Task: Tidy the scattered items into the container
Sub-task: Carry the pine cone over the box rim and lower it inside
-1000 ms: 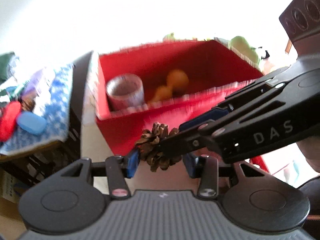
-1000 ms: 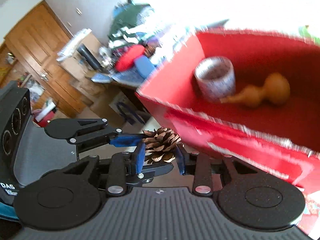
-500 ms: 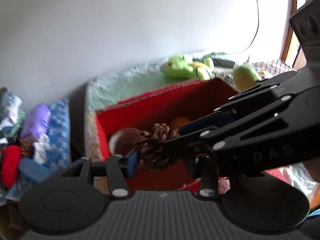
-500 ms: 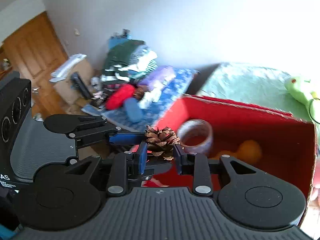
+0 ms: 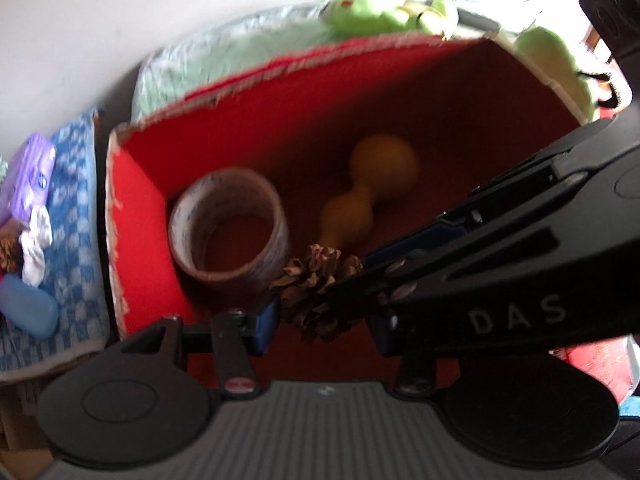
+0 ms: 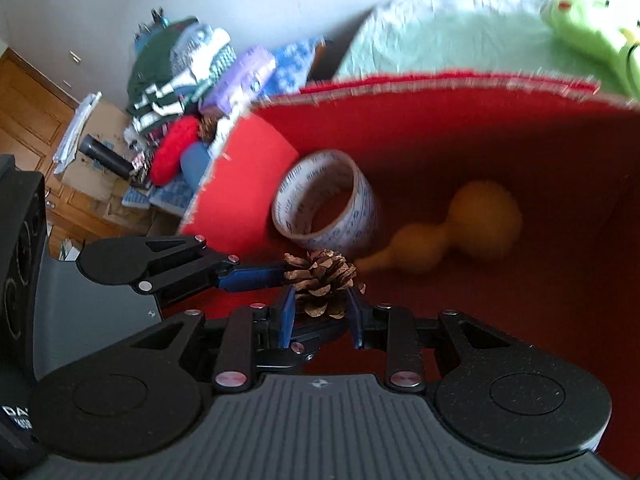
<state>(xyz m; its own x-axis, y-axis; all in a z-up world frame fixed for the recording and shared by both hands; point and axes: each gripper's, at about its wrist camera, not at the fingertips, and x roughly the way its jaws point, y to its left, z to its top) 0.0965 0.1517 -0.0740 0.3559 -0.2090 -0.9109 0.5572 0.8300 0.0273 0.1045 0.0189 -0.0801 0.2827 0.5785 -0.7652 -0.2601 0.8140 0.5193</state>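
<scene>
While both our grippers pinch the pinecone over the red box, right gripper closing and left gripper clamped, uneven release could snag scales, dropping it onto the tape roll.

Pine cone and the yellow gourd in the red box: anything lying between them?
Nothing: in the right wrist view the gourd's thin tip points at the pine cone, with only bare red box floor between. The tape roll sits off to one side.

Each wrist camera sat just behind its own gripper, looking steeply down along the fingers into the red box from close range. Both views shared the tape roll, gourd and pine cone.
</scene>
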